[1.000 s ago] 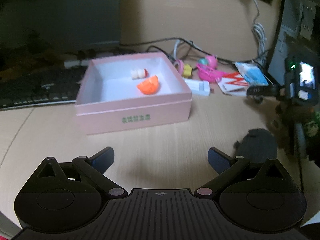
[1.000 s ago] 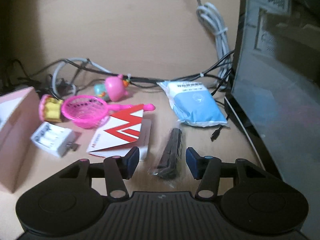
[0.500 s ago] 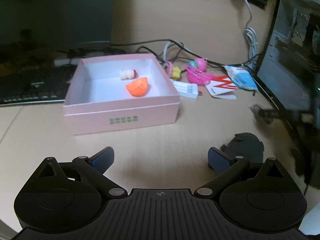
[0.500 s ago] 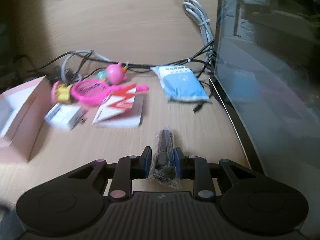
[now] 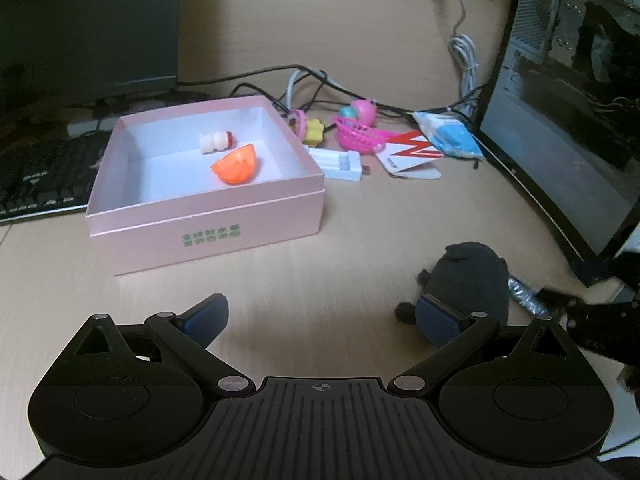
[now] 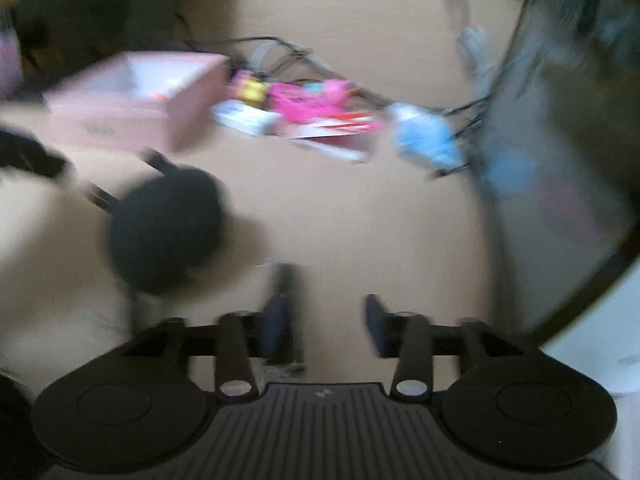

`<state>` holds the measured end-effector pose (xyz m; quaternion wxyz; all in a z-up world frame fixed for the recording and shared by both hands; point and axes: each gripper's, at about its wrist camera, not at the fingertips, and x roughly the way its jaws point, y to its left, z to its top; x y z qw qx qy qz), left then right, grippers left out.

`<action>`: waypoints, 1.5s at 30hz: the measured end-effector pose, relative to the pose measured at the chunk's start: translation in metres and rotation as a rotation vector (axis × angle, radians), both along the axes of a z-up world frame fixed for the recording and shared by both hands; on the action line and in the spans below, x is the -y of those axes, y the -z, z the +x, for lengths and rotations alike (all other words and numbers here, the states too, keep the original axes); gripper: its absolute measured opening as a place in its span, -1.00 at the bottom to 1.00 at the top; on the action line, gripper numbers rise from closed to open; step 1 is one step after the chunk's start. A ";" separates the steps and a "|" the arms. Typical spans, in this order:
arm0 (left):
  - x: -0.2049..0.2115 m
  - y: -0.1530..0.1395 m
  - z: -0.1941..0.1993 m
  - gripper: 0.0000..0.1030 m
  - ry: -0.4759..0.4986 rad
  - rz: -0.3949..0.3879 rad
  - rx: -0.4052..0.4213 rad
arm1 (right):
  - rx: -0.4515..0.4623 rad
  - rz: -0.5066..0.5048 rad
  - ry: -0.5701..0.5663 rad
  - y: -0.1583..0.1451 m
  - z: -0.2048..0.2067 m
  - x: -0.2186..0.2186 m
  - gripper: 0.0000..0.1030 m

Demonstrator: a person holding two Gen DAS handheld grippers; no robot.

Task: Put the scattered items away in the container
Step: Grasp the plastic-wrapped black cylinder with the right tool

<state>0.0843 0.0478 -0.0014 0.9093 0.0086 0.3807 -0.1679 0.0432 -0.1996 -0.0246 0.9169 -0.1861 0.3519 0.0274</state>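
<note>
**Figuring out which tongs are closer to the box**

Left view: left tongs [image 5: 320,316] gape wide and hold nothing. The pink box [image 5: 208,200] sits ahead and slightly left on the bench [image 5: 360,256]. A black fuzzy lump [image 5: 468,276] is just beyond their right-hand finger.

Right view (blurry): right tongs [image 6: 324,316] have just been opening. The wrapped dark stick [image 6: 285,284] is between the fingers, running lengthwise along the left one, with the other pad clear of it. From here the box is well ahead-left, so I reckon the left tongs are nearer.

A light wooden desk [image 5: 328,264] fills the scene under dim, warm light. Far ahead of the claw rises a beige wall [image 5: 340,16] with cables [image 5: 280,76] along its foot. A keyboard [image 5: 36,176] lies ahead-left; a dark curved monitor [image 5: 572,120] stands at right.
</note>
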 end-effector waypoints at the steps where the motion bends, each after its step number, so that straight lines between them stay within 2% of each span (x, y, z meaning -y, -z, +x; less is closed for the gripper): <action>1: 0.000 0.000 0.000 0.98 0.004 -0.001 -0.002 | 0.033 -0.078 0.037 0.002 -0.002 -0.002 0.00; 2: 0.001 0.001 0.000 0.98 0.010 -0.001 -0.005 | 0.057 -0.129 0.075 0.003 -0.002 -0.001 0.00; 4: 0.002 0.002 0.001 0.98 0.020 0.000 -0.014 | 0.075 -0.097 0.134 -0.003 -0.003 0.006 0.10; 6: 0.004 0.003 0.002 0.98 0.025 -0.001 -0.022 | 0.071 0.009 0.168 -0.011 -0.006 0.013 0.50; 8: 0.005 0.004 0.003 0.98 0.029 0.000 -0.025 | 0.053 0.104 0.211 -0.013 -0.007 0.016 0.75; 10: 0.005 0.004 0.003 0.98 0.031 0.007 -0.023 | 0.013 0.217 0.272 -0.010 -0.004 0.019 0.75; 13: 0.005 0.004 0.003 0.98 0.029 0.018 -0.022 | -0.015 0.308 0.364 -0.001 -0.001 0.022 0.75; 16: 0.002 0.004 0.004 0.99 0.016 0.027 -0.026 | 0.001 0.342 0.386 0.005 -0.002 0.020 0.75; 20: -0.005 0.005 0.003 0.99 -0.013 0.031 -0.033 | 0.030 0.289 0.408 0.008 0.016 0.014 0.76; 24: -0.012 0.004 0.000 0.99 -0.042 0.032 -0.032 | 0.007 0.380 0.538 0.018 0.037 0.023 0.82; 26: -0.015 0.004 -0.002 0.99 -0.053 0.038 -0.036 | 0.010 0.404 0.545 0.021 0.045 0.023 0.85; 29: -0.020 0.004 -0.004 1.00 -0.074 0.046 -0.039 | 0.039 0.372 0.528 0.023 0.055 0.018 0.82; 30: -0.022 0.004 -0.005 1.00 -0.082 0.047 -0.039 | 0.043 0.353 0.520 0.024 0.057 0.017 0.67; 33: -0.029 0.004 -0.008 1.00 -0.114 0.044 -0.045 | 0.063 0.307 0.470 0.022 0.058 0.012 0.52; 38: -0.041 0.005 -0.012 1.00 -0.162 0.036 -0.058 | 0.098 0.315 0.354 0.001 0.051 0.004 0.50; 40: -0.045 0.006 -0.014 1.00 -0.174 0.036 -0.061 | 0.145 0.320 0.277 -0.016 0.046 -0.007 0.50; 42: -0.049 0.006 -0.017 1.00 -0.184 0.046 -0.061 | 0.172 0.370 0.167 -0.036 0.042 -0.020 0.50; 45: -0.057 0.009 -0.023 1.00 -0.201 0.069 -0.065 | 0.165 0.416 -0.036 -0.056 0.037 -0.051 0.50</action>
